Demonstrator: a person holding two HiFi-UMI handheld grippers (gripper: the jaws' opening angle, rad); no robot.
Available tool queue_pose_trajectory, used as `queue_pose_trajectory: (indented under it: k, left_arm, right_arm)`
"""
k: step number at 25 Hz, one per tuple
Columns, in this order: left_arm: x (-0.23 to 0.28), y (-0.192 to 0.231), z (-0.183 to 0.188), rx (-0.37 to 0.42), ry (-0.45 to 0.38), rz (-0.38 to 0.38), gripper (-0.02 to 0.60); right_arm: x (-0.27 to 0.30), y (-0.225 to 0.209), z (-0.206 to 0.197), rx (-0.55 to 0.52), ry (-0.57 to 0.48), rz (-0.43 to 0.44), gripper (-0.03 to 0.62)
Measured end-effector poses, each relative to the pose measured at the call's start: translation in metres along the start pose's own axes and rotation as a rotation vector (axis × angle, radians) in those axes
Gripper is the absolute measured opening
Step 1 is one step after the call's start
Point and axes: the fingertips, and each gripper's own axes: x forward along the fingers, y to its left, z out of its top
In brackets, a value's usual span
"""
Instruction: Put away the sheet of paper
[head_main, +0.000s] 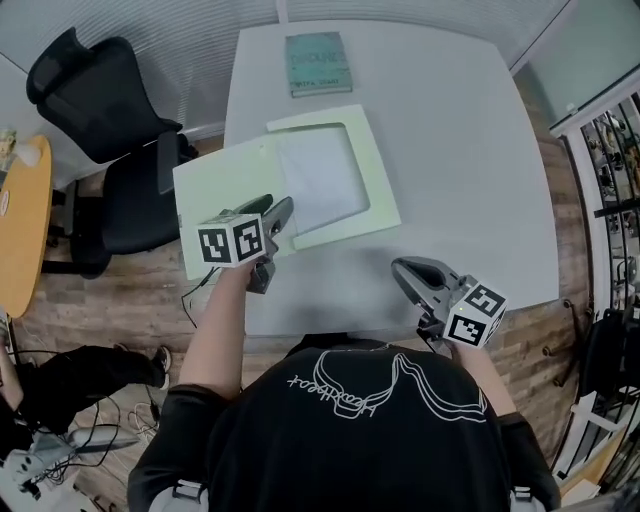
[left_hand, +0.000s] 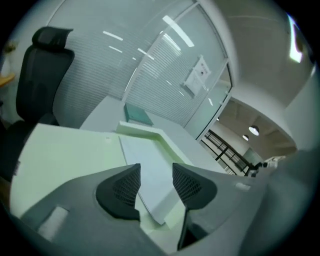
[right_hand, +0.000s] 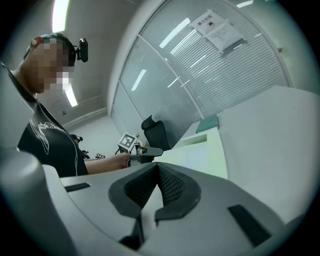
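A white sheet of paper lies inside an open pale green folder on the white table. My left gripper hovers over the folder's near edge, its jaws open and holding nothing. In the left gripper view the paper lies below the gap between the jaws, with its near corner showing and the folder spreading out to the left. My right gripper is shut and empty above the table's front edge, apart from the folder. The right gripper view shows its closed jaws and the folder beyond.
A teal book lies at the table's far edge, beyond the folder. A black office chair stands to the table's left, with an orange table further left. The folder's left flap overhangs the table's left edge.
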Motion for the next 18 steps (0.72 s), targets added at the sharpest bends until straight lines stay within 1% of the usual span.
queue_pose_trajectory:
  k: [2,3,6,8,9,11,12,15,18]
  left_arm:
    - [-0.025,-0.027,0.004,0.102,-0.033,0.004,0.196]
    - [-0.037,-0.045,0.005,0.15,-0.054,-0.009,0.196]
    - [-0.069,-0.107,-0.004,0.277,-0.099,-0.08,0.179]
    - [-0.084,-0.146,-0.015,0.338,-0.115,-0.127,0.158]
    - [-0.092,-0.165,-0.021,0.361,-0.124,-0.151,0.137]
    - [-0.109,-0.203,-0.032,0.396,-0.143,-0.208,0.065]
    - [-0.118,-0.221,-0.037,0.414,-0.154,-0.237,0.05]
    - [-0.143,-0.266,-0.045,0.465,-0.196,-0.303,0.029]
    - [-0.16,-0.299,-0.055,0.482,-0.23,-0.336,0.014]
  right_arm:
    - [-0.005,0.01,0.016,-0.035,-0.022,0.036,0.009]
    - [-0.008,0.016,0.024,-0.053,-0.034,0.057,0.009]
    - [-0.018,0.042,0.039,-0.106,-0.061,0.12,0.009]
    - [-0.026,0.057,0.044,-0.14,-0.071,0.139,0.009]
    - [-0.031,0.063,0.046,-0.153,-0.076,0.14,0.009]
    - [-0.044,0.078,0.047,-0.171,-0.089,0.141,0.009]
    - [-0.05,0.087,0.047,-0.176,-0.099,0.145,0.009]
    - [-0.07,0.11,0.047,-0.195,-0.129,0.163,0.009]
    - [-0.092,0.129,0.043,-0.225,-0.135,0.173,0.009]
